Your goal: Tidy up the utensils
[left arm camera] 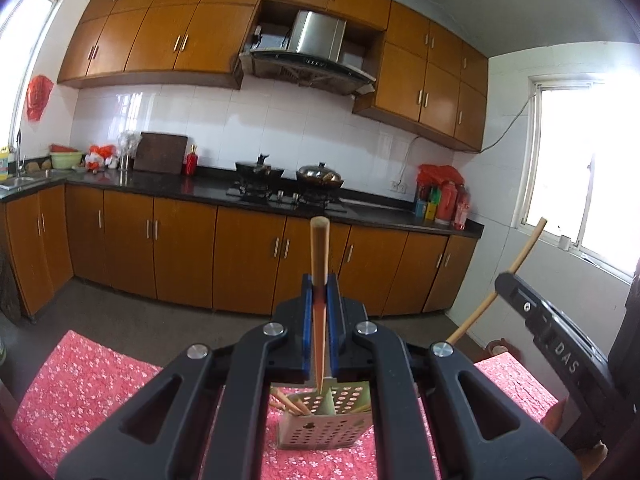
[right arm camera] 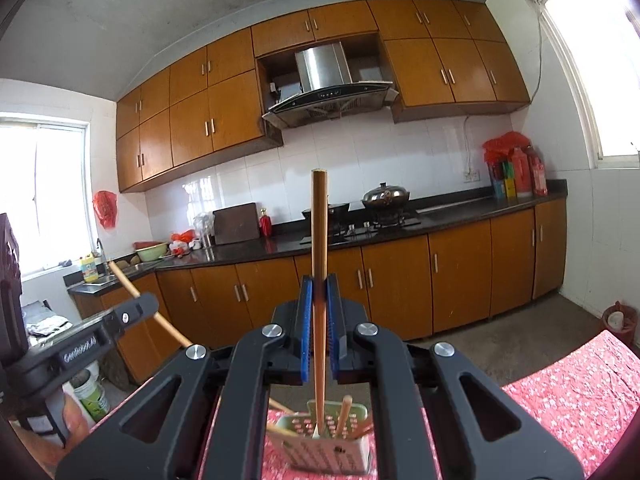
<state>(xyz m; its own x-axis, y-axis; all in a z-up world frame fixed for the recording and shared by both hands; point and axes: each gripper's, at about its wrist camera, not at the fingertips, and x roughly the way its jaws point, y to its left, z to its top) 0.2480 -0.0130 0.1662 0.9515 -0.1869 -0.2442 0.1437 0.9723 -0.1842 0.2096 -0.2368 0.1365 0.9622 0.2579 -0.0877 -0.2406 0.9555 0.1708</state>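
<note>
While hovering over the perforated holder (left arm camera: 324,420) on the pink tabletop (left arm camera: 80,380), my left gripper (left arm camera: 320,284) and right gripper (right arm camera: 319,284) are each pinching one upright chopstick (left arm camera: 319,252) between pressed jaws.

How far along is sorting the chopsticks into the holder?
Done: several wooden chopsticks already stand in the perforated metal holder. In hand: the left gripper and right gripper each clamp one chopstick above it. Left: lowering both in; no loose ones are in view.
</note>
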